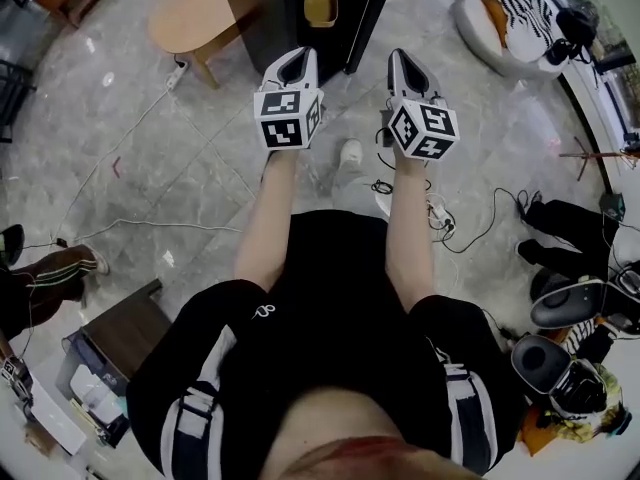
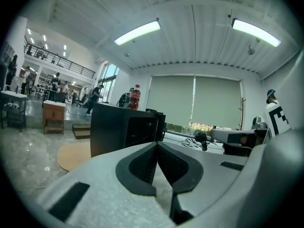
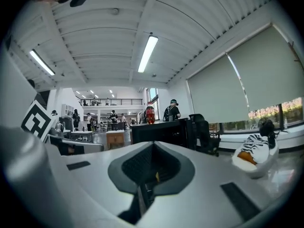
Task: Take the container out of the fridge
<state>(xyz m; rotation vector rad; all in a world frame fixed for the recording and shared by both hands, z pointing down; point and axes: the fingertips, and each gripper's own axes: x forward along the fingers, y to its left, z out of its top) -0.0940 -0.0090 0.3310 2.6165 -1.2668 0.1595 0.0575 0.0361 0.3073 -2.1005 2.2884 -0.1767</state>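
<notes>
Both closed on nothing, my left gripper [image 1: 298, 63] and right gripper [image 1: 404, 63] hang side by side over the grey marble floor [image 1: 180, 168]. Just ahead stands the black boxy fridge [image 1: 290, 8], a yellow squarish container [image 1: 320, 8] showing against it.

Grey veined floor [image 1: 480, 168], black fridge [image 2: 118, 127], red bottle [image 2: 135, 98], zebra-striped black-and-white cushion [image 1: 525, 13], tan table [image 1: 195, 13], white ceiling [image 2: 190, 32]

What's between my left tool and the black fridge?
Nothing: the left gripper view shows the black box-shaped fridge straight past the left tool, and the head view only grey marble floor.
</notes>
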